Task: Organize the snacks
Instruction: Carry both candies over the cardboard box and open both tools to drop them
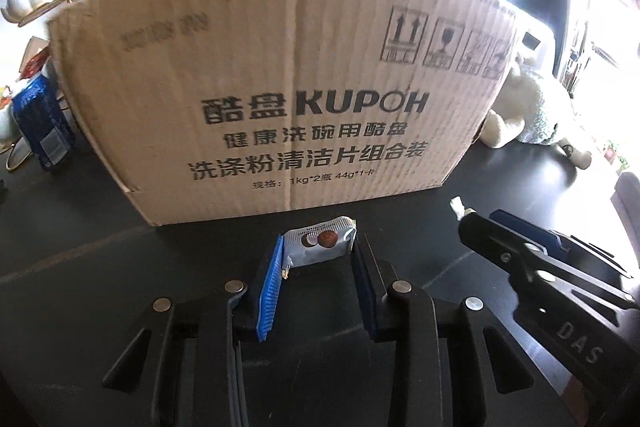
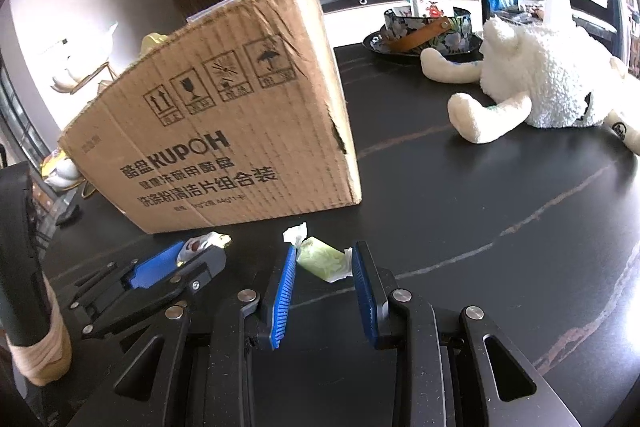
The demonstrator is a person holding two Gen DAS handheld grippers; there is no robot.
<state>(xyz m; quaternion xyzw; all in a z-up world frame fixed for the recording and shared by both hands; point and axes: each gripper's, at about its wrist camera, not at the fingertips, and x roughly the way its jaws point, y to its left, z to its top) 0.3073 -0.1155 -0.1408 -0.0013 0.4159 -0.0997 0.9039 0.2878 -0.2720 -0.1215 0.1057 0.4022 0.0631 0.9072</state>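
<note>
Cardboard box [image 1: 280, 79] upright on dark table [image 2: 480, 207], plush sheep [image 2: 540, 83] off to its right. Left claw [image 1: 318, 247] clamped on silver snack packet [image 1: 320, 243] just before box; right claw [image 2: 324, 259] clamped on green candy [image 2: 322, 261] beside it.

A: Carton [image 1: 280, 67]? Wrapped snack [image 1: 320, 241]?
B: Brown, black print. Silver-grey, brown discs.
A: Candy [image 2: 322, 261]? Plush toy [image 2: 536, 79]?
B: Pale green, white ends. Cream-white.
A: Surface [image 2: 500, 195]? Tool pads [image 2: 282, 291]?
B: Black, pale veins. Blue, ribbed.

Cardboard box [image 1: 280, 79] blocks ahead (bare tabletop [image 2: 460, 211] rightward).
</note>
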